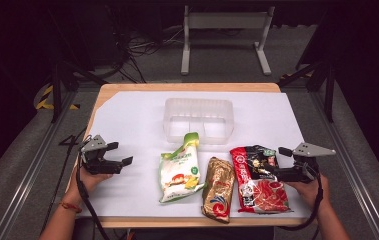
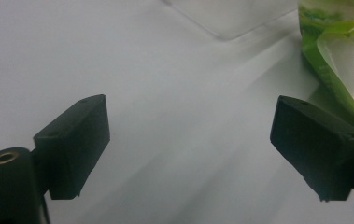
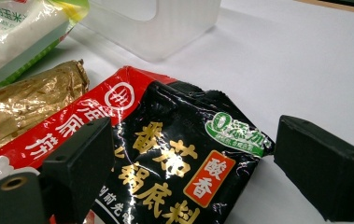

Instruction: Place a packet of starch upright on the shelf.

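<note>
With the right gripper (image 1: 283,161) spread wide just above the glossy red-and-black sauce packet (image 3: 174,163) lying flat beneath its jaws, lower squarely over the near top edge before pinching, while the released left gripper (image 1: 122,155) waits.

The red-and-black packet (image 1: 258,177) lies flat on the white sheet, in front of and to the right of the clear plastic bin (image 1: 198,120), its long side running toward the near edge. Its glossy film is crinkled and printed with gold characters, a green-and-white badge and an orange label (image 3: 184,158). Its upper black corner points toward the bin, and its left edge lies just beside the gold packet (image 1: 218,188).
</note>
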`<state>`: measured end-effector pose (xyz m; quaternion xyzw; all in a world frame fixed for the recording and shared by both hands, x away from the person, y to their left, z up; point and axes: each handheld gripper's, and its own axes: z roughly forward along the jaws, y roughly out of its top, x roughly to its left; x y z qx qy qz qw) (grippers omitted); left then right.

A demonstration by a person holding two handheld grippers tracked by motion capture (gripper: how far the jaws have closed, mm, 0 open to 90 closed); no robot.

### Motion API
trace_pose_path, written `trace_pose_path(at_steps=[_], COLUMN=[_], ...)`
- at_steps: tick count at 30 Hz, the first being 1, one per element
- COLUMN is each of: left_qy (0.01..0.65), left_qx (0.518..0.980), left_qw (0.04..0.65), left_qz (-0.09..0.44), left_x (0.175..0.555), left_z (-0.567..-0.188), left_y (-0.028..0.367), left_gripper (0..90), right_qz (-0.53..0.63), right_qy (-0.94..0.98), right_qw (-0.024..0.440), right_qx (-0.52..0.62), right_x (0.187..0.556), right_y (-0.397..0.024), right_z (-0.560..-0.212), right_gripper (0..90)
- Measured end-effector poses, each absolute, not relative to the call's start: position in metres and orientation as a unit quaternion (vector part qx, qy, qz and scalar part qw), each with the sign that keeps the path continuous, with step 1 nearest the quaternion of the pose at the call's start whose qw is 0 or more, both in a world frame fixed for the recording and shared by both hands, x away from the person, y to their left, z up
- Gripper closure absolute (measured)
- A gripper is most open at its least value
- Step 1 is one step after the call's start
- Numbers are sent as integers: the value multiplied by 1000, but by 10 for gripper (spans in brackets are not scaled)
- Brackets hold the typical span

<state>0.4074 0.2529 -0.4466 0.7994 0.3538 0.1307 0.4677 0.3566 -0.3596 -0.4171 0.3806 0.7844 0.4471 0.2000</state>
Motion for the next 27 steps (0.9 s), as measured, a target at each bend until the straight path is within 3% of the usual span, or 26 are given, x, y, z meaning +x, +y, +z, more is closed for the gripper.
trace_pose_path(at_steps=[4, 7, 8, 12, 16, 18, 21, 23, 27], left_qy=[354, 355, 359, 335, 282, 292, 323, 315, 300], left_qx=[803, 810, 814, 820, 861, 852, 835, 831, 837], left_qw=[464, 448, 439, 445, 380, 380, 414, 436, 437], left_qz=[125, 129, 125, 128, 185, 212, 162, 141, 139], left_x=[406, 404, 404, 400, 393, 390, 394, 394, 393], left_z=[-448, -449, -449, -445, -443, -445, -443, -443, -443], left_y=[255, 253, 251, 247, 234, 229, 230, 231, 227], left_gripper=[257, 249, 152, 218, 206, 166, 180, 95, 73], right_qz=[447, 446, 445, 440, 438, 440, 438, 437, 437], right_qy=[783, 783, 785, 790, 789, 788, 789, 791, 791], right_qw=[199, 204, 206, 205, 207, 205, 206, 206, 207], right_qx=[385, 382, 378, 376, 377, 377, 377, 376, 375], right_x=[356, 355, 355, 357, 356, 356, 356, 356, 356], right_y=[-360, -358, -357, -354, -356, -357, -356, -355, -355], right_z=[-417, -415, -415, -415, -416, -416, -416, -416, -416], right_gripper=[129, 129, 128, 124, 127, 136, 131, 131, 129])
